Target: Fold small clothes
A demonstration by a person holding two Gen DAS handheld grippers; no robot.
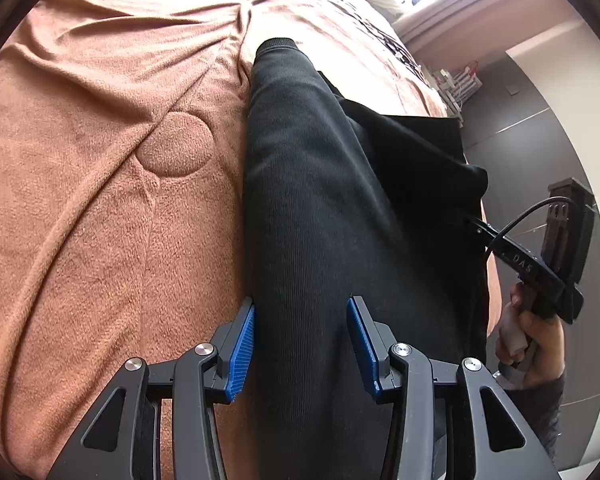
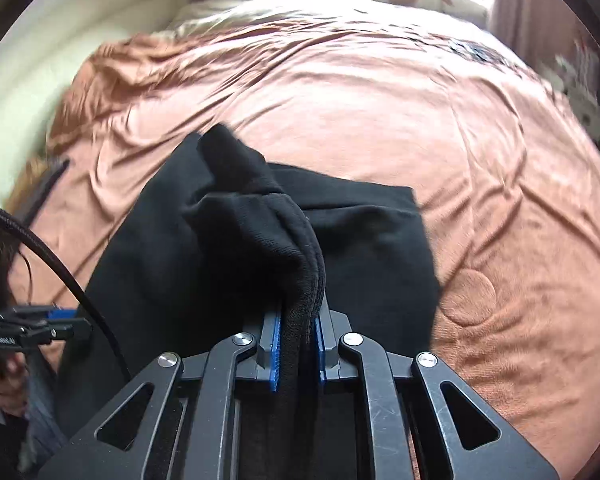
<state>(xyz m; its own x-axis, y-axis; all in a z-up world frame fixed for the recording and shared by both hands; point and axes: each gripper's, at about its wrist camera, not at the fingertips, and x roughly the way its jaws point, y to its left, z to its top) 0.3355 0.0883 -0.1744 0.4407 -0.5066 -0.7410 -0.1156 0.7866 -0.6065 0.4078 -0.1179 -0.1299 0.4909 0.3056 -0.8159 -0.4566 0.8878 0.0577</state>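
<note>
The black garment (image 1: 332,208) lies on the brown blanket (image 1: 100,160) near the bed's right edge. The right gripper (image 2: 298,344) is clamped on a bunched ribbed fold of it; the left gripper (image 1: 302,344) stands spread, its 2 blue pads astride a sleeve-like part without pinching. With only 1 hold, the thick bunch could slip or drag the layers crooked. Which edge is pinched is hidden, and the right view is blurred.
</note>
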